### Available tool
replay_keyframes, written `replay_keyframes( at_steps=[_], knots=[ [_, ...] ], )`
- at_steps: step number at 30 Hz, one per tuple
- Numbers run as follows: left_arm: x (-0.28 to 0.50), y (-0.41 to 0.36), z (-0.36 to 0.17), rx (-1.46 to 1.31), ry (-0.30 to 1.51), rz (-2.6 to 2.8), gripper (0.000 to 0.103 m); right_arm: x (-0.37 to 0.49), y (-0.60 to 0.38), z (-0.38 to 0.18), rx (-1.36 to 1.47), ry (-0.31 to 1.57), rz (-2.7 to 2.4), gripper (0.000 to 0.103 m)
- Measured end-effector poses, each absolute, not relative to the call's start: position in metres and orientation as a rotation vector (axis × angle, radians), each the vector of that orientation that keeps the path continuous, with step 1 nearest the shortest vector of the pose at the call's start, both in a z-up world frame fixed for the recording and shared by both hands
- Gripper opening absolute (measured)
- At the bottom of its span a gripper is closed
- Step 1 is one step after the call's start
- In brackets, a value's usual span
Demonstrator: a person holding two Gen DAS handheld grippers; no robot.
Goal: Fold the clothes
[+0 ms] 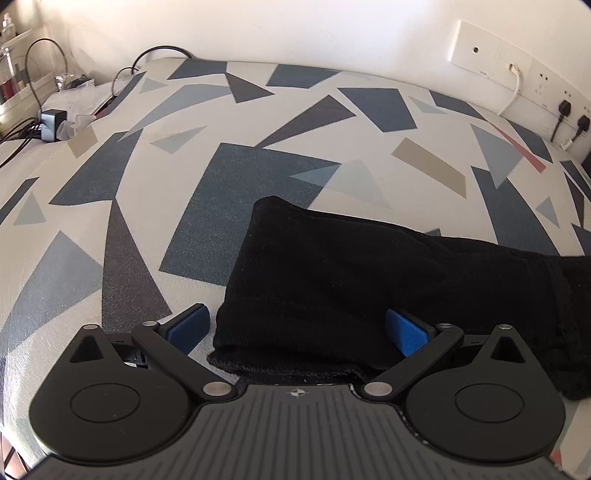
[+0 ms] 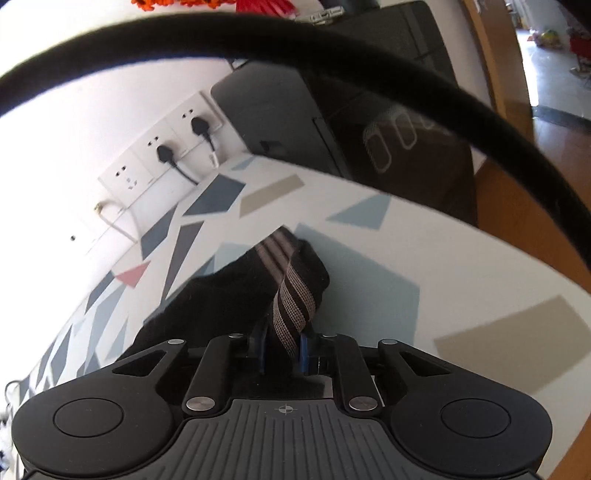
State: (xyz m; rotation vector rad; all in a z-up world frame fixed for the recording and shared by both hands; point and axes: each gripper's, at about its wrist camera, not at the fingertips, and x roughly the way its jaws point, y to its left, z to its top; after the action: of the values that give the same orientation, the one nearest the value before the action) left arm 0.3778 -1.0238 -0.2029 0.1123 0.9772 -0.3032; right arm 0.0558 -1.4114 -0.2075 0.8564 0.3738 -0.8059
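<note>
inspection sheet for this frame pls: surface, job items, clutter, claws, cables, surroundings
Surface: bed cover with a grey-blue triangle print, flat.
Job's things: black garment lying on the cover; its striped waistband lifted at one end.
Clutter: charger block and small items on a side shelf.
Claws: left claw open, straddling the garment's near edge; right claw shut on the waistband.
Cables: thick black cable across the right view; plugs in wall sockets.
Surroundings: white wall, dark cabinet, open doorway.

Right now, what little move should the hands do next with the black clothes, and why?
Probably close the left tool on the black garment: its jaws stand open astride the near edge, while the right tool already pinches the striped band, so both ends could lift together.
</note>
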Motion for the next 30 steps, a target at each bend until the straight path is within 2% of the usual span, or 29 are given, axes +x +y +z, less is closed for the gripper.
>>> replay_keyframes(
  at_steps=[6,12,17,24,30],
  knots=[
    [0.368,-1.022,-0.204,0.114,0.962,-0.32,0.103,0.049,-1.414,-0.179,0.791,0.246,-0.9,0.013],
    [0.367,-1.024,-0.203,0.11,0.966,-0.323,0.103,0.05,-1.418,-0.183,0.801,0.325,-0.932,0.013],
    [0.377,-1.0,-0.192,-0.008,1.004,-0.363,0.103,0.05,-1.391,-0.164,0.781,0.249,-0.837,0.013],
    [0.38,-0.947,-0.159,-0.018,0.872,-0.237,0.103,0.098,-1.334,-0.123,0.665,0.223,-0.516,0.013],
    [0.371,-0.903,-0.136,-0.027,0.745,-0.178,0.103,0.171,-1.266,-0.116,0.604,0.28,-0.213,0.013]
  ],
)
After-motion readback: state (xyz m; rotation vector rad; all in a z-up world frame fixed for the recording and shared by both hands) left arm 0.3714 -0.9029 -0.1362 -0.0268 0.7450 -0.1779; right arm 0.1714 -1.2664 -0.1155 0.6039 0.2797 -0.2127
